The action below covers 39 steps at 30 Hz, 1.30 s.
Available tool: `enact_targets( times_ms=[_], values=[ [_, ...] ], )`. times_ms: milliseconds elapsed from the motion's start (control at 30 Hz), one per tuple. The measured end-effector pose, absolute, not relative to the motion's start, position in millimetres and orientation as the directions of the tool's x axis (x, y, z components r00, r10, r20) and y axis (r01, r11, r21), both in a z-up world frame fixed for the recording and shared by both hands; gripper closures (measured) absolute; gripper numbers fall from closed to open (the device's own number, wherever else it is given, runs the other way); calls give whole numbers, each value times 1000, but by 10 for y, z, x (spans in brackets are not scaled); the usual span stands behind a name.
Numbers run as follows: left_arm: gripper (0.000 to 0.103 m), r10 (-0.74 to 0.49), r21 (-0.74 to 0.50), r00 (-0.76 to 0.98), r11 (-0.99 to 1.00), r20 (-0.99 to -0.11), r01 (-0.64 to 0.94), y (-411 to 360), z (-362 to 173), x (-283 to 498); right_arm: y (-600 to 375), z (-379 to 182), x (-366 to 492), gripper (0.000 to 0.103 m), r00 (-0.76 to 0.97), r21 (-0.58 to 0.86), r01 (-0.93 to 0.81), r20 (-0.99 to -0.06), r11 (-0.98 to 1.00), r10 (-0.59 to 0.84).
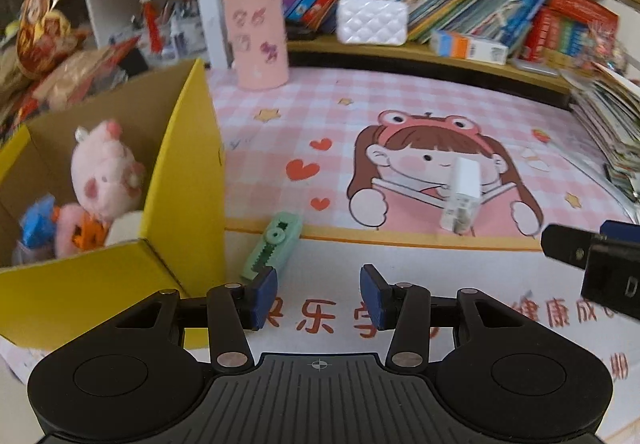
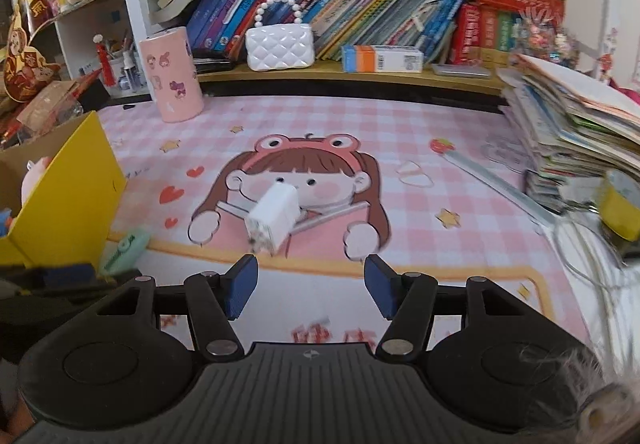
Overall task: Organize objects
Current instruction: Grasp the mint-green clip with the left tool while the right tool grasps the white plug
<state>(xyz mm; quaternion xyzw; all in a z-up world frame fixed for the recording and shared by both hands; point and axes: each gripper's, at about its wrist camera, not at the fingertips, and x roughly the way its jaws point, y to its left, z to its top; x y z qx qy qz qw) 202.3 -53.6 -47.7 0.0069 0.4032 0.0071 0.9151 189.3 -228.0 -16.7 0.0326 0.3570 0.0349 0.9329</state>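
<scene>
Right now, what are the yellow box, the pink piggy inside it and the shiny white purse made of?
The yellow box looks like cardboard: matte yellow outside, plain brown inside, with thin folded flaps. The pink piggy seems to be soft plush with a fuzzy surface. The white purse looks like glossy plastic or faux leather, quilted and catching highlights, with a pearl-like bead handle.

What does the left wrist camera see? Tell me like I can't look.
The open left hand-held gripper hovers over a pink cartoon desk mat, holding nothing. A green toy lies beside a yellow box holding a pink plush pig; a white charger sits farther right.
</scene>
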Motion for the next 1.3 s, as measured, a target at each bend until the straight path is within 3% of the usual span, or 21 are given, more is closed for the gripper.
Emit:
enact_targets(
  times_ms=[167, 567, 733, 900, 967, 1033, 1133, 1200, 1300],
  values=[
    [58, 24, -18, 660, 998, -751, -57, -430, -534, 2084, -2280, -245, 2186, 45, 728, 111, -70, -674, 991, 127],
    [55, 99, 49, 666, 994, -739, -94, -347, -612, 2319, -2110, -418, 2641, 45, 694, 136, -128, -695, 982, 187],
    [44, 73, -5, 640, 993, -765, -119, -296, -725, 2487, -2082, -494, 2767, 45, 682, 136, -128, -707, 982, 187],
    [44, 72, -35, 632, 987, -772, -155, -275, -824, 2526, -2077, -579, 2896, 45, 667, 150, -108, -722, 983, 184],
    [49, 78, -32, 633, 987, -770, -160, -279, -826, 2527, -2074, -612, 2941, 45, 657, 160, -98, -731, 982, 185],
    [63, 98, -15, 633, 985, -768, -171, -280, -822, 2518, -2065, -647, 2980, 46, 649, 172, -91, -737, 981, 189],
    [80, 122, 13, 627, 984, -769, -176, -256, -808, 2508, -2073, -697, 3006, 67, 630, 200, -95, -746, 975, 215],
    [80, 112, 0, 622, 984, -775, -176, -218, -793, 2501, -2065, -701, 2989, 78, 626, 188, -93, -753, 978, 204],
    [80, 67, -44, 617, 986, -784, -163, -190, -760, 2451, -2079, -673, 2935, 78, 621, 184, -96, -757, 978, 203]
  ],
)
